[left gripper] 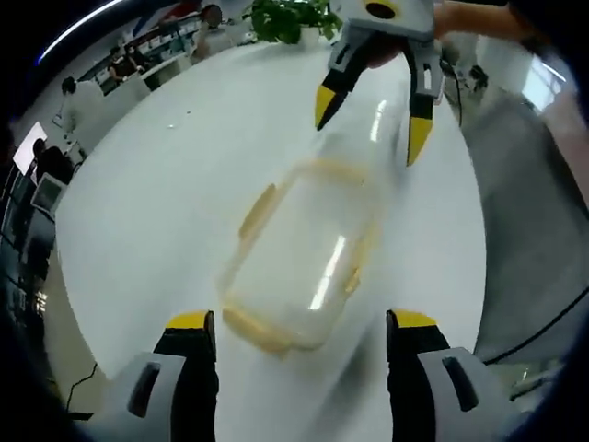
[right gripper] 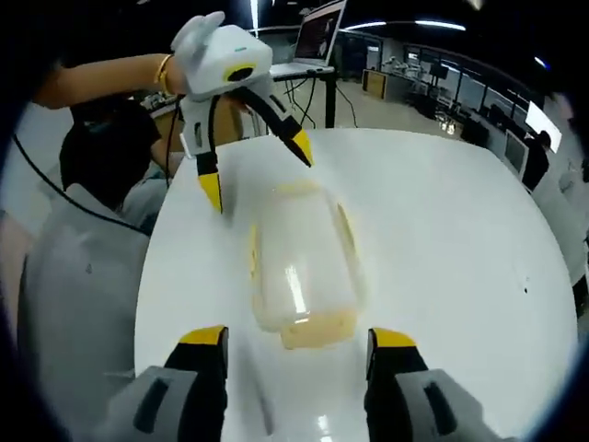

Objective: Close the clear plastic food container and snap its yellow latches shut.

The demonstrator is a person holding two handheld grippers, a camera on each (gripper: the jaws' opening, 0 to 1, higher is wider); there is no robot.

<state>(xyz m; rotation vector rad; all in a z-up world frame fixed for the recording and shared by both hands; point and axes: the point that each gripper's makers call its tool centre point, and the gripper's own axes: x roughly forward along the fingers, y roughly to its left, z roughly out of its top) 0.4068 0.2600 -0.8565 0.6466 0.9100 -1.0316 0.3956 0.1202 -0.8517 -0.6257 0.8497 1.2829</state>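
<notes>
A clear plastic food container with yellow latches lies in the middle of a round white table. The lid looks to be on top of the box already, though the picture is blurry, so this is only a guess. The yellow latches show at the ends and along the sides, and whether any is snapped down is too blurry to tell.

The left gripper has its jaws wide apart at one end of the box, holding nothing. The right gripper is spread wide too, at the other end, and empty.

So the closing may be done. The snapping is most likely the part left to do.
</notes>
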